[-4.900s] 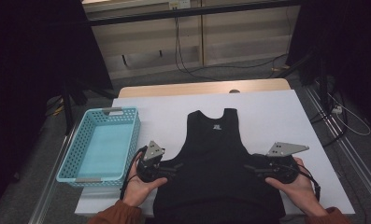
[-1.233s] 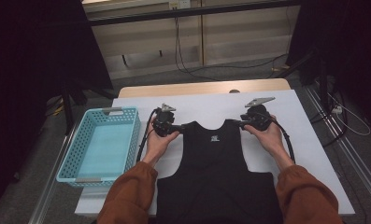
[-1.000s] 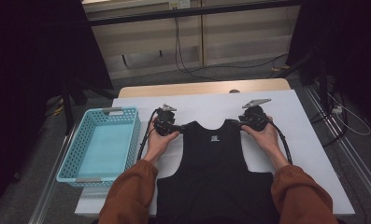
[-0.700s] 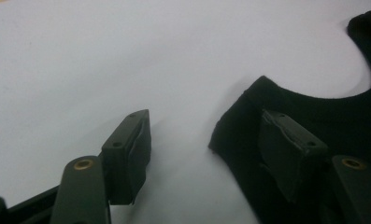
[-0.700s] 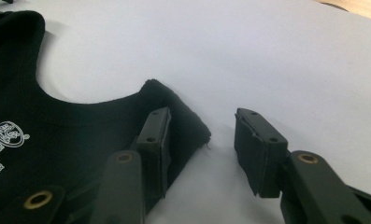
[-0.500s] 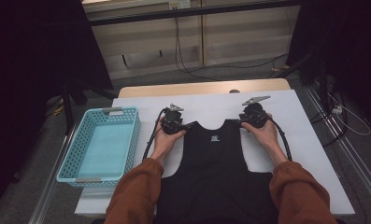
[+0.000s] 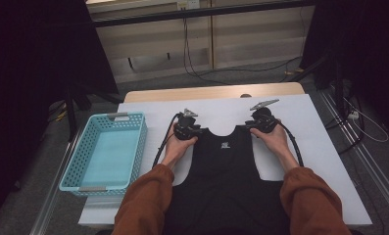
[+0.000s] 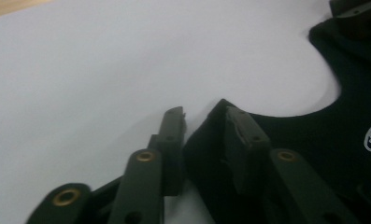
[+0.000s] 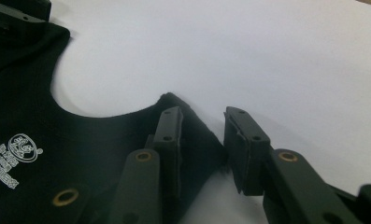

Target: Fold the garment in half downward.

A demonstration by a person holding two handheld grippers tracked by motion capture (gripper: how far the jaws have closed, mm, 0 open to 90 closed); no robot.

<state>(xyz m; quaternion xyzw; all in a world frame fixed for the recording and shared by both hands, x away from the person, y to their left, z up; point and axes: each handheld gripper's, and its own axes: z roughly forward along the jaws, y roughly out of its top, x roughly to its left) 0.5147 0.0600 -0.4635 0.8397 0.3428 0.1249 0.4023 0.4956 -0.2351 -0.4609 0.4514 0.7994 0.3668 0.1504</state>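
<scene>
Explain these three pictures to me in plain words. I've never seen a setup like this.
A person sits at a table covered in white, a hand-held gripper in each hand. One picture comes from a camera overhead; the other two come from cameras riding on the grippers, looking along their black fingers. On the table lies a black sleeveless top, and beside it a light blue basket. The left gripper and the right gripper each sit at a shoulder strap of the top. Their fingers have just been closing, each with a strap tip between them, though a gap remains, so nothing looks firmly pinched yet.
</scene>
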